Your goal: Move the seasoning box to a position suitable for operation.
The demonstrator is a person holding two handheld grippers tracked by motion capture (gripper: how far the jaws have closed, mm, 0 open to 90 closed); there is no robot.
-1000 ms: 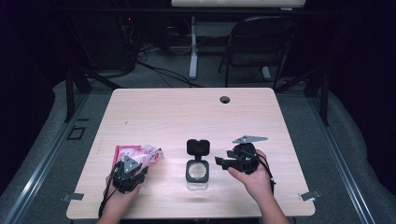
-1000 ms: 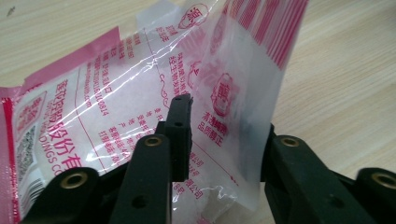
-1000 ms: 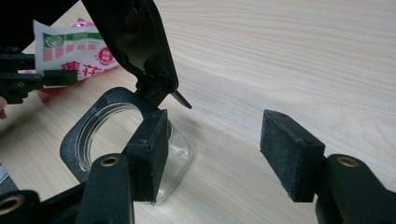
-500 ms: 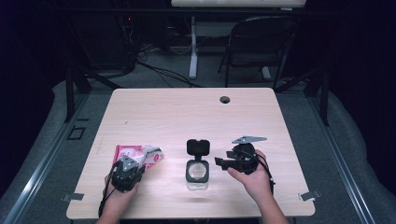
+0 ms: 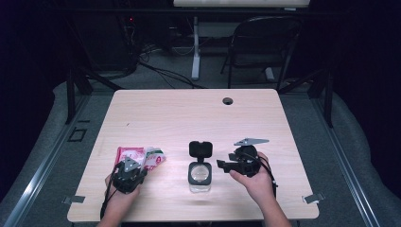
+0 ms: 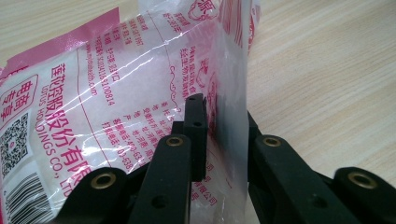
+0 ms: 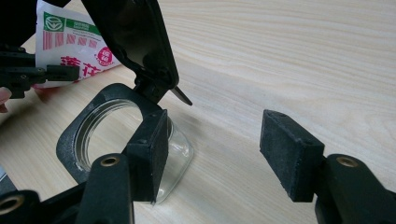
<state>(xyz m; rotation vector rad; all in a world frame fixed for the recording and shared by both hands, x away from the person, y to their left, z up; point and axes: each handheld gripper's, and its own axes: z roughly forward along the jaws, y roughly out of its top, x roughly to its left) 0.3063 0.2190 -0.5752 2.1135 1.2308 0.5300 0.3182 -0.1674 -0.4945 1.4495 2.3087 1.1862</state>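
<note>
The left claw (image 6: 219, 135) pinches a fold of the pink-and-clear plastic bag (image 6: 107, 93) between its jaws; the film stands up between the pads, w/ the right pad partly hidden behind it. In the high view the bag (image 5: 142, 156) lies at the near-left of the tabletop (image 5: 189, 118), its near end covered by the left claw (image 5: 128, 172) and hand. Bag's contents can't be made out; print too small to read from above.

The right claw (image 7: 215, 154) is spread wide, holding nothing, just right of the glass jar (image 7: 116, 135). The jar (image 5: 200, 174) sits near-center, its black flip lid (image 5: 200, 149) open toward the far side. In the right gripper view the left pad overlaps the jar's rim; touching or not, can't tell. The lid's top is cut off by the frame edge.
</note>
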